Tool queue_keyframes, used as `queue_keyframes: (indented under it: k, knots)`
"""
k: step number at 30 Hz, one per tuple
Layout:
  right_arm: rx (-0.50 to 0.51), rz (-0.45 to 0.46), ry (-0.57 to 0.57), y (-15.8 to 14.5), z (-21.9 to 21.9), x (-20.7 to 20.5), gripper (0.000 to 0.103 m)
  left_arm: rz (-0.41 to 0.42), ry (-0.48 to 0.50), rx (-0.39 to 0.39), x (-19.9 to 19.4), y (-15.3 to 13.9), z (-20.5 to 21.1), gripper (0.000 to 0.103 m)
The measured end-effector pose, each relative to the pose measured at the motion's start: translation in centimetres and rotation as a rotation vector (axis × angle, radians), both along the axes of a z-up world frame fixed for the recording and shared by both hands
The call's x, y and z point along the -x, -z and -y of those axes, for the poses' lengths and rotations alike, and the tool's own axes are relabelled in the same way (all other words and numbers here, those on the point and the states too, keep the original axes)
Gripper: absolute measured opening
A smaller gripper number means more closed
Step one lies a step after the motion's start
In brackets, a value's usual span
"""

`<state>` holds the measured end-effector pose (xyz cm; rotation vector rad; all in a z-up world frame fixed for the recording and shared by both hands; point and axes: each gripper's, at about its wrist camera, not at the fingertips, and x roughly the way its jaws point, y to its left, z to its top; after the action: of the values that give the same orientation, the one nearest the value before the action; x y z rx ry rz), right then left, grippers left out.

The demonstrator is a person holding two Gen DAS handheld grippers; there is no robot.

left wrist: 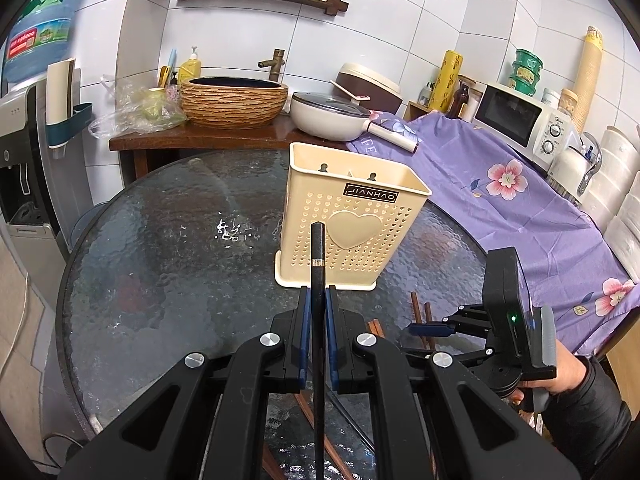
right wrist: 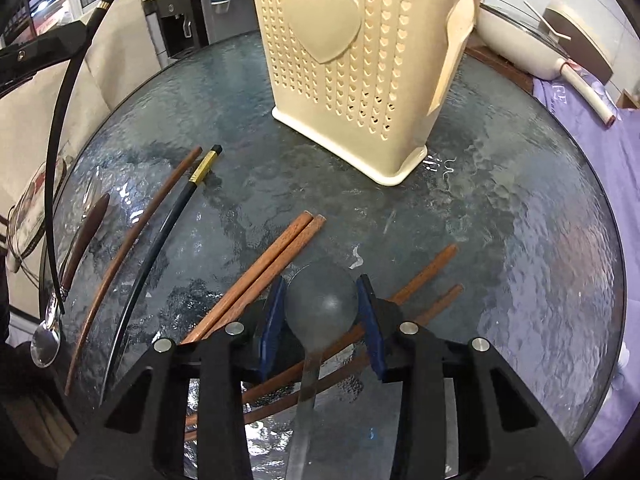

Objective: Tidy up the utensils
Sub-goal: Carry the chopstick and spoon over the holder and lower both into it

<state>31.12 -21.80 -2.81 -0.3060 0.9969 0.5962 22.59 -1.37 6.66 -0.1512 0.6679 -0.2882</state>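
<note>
Near table [right wrist: 500, 208] front edge, my right gripper [right wrist: 322, 304] straddles spoon [right wrist: 320, 300] bowl, pads not yet pressing, I judge. Squeeze slowly, lift clear of chopsticks [right wrist: 256, 280] underneath. Left gripper [left wrist: 318, 312] clamped on black chopstick [left wrist: 317, 256], facing holder [left wrist: 352, 216] at table middle.

Holder [right wrist: 344, 68]: standing upright on the table [right wrist: 500, 216], toward its far side.
Chopsticks [right wrist: 256, 276]: lying on the table in front of the holder, some crossing under the spoon [right wrist: 322, 300].
Spoon: lying nearest, in front of the holder.
Pan [left wrist: 326, 114]: sitting on the counter [left wrist: 208, 138] behind the table.
Basin [left wrist: 234, 100]: sitting left of the pan.
</note>
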Motion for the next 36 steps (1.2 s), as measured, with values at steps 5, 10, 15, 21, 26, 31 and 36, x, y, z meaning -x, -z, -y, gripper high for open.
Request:
queue_keyframes:
  k: [5, 10, 15, 21, 26, 31, 36]
  knots:
    - [-0.065, 0.054, 0.038, -1.9, 0.2, 1.9, 0.037, 0.008, -0.001, 0.002, 0.3, -0.3, -0.1, 0.007]
    - [-0.156, 0.144, 0.092, -5.6, 1.6, 3.9, 0.037, 0.033, -0.002, 0.008, 0.8, -1.2, -0.4, 0.007]
    - [-0.244, 0.226, 0.129, -9.7, 2.5, 5.7, 0.037, 0.057, 0.013, 0.032, 1.5, -2.3, -1.1, 0.007]
    - [-0.295, 0.281, 0.139, -12.8, 2.1, 6.8, 0.037, 0.103, 0.022, 0.042, 2.4, -3.8, -1.7, 0.007]
    - [-0.322, 0.291, 0.153, -14.3, 1.5, 6.5, 0.037, 0.125, 0.046, 0.043, 2.8, -5.0, -1.5, 0.007]
    - [-0.355, 0.332, 0.189, -15.9, 1.3, 5.9, 0.037, 0.16, 0.06, 0.041, 2.8, -6.7, -1.4, 0.007]
    - [-0.386, 0.413, 0.248, -18.9, 1.1, 4.5, 0.037, 0.228, 0.058, 0.047, 2.3, -9.8, -1.3, 0.007]
